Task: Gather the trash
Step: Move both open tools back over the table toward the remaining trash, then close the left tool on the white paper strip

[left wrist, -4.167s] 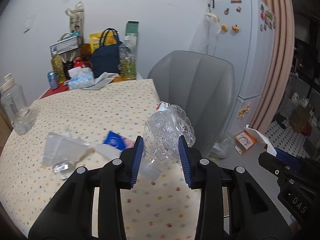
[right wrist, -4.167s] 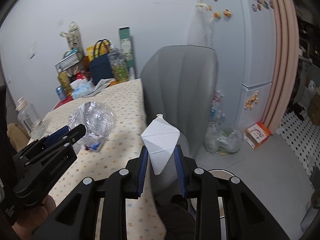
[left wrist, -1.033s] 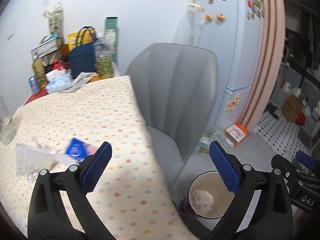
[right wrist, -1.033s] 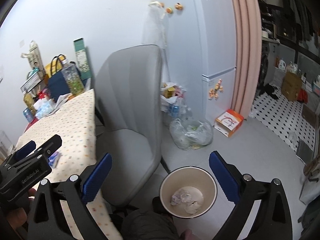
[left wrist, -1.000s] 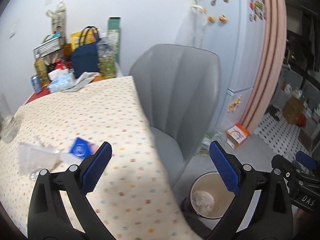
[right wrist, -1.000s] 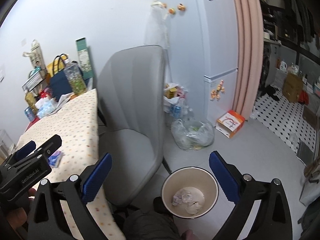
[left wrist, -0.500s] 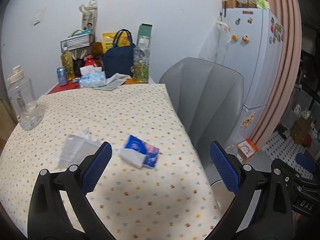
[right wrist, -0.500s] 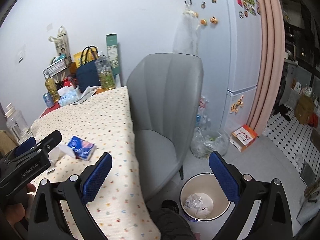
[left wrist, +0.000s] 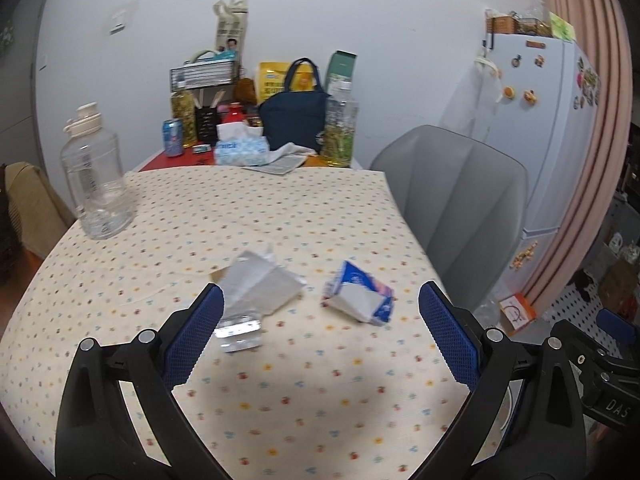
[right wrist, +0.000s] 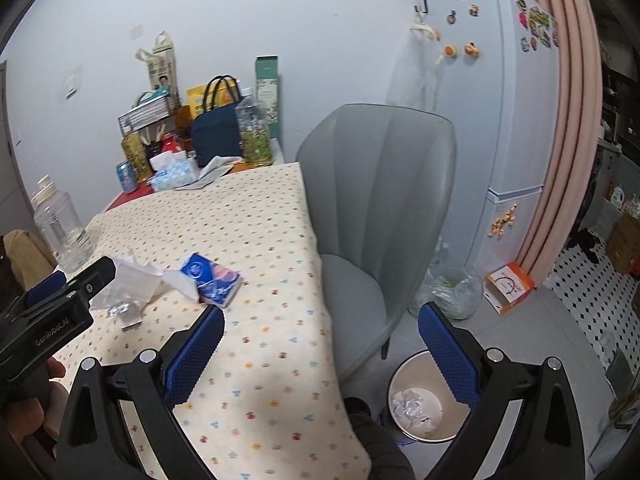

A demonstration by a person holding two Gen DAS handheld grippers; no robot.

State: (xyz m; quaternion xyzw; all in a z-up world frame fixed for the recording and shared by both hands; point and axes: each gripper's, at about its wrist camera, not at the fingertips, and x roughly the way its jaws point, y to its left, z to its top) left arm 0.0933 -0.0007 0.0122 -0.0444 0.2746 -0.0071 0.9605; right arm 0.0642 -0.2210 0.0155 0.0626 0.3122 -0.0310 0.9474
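Hovering over the table (left wrist: 280, 216): left gripper (left wrist: 320, 336) and right gripper (right wrist: 320, 352), both spread wide, empty; tissue pack (left wrist: 362, 298) near right edge.

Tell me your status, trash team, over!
Left claw open, right claw open, both empty. Wrapper and tissue pack on table. Nothing blocking.

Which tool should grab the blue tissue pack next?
Probably the left tool: it is open, pointing over the table, with the blue tissue pack between its fingers' line. The right tool is open, straddling the table's edge.
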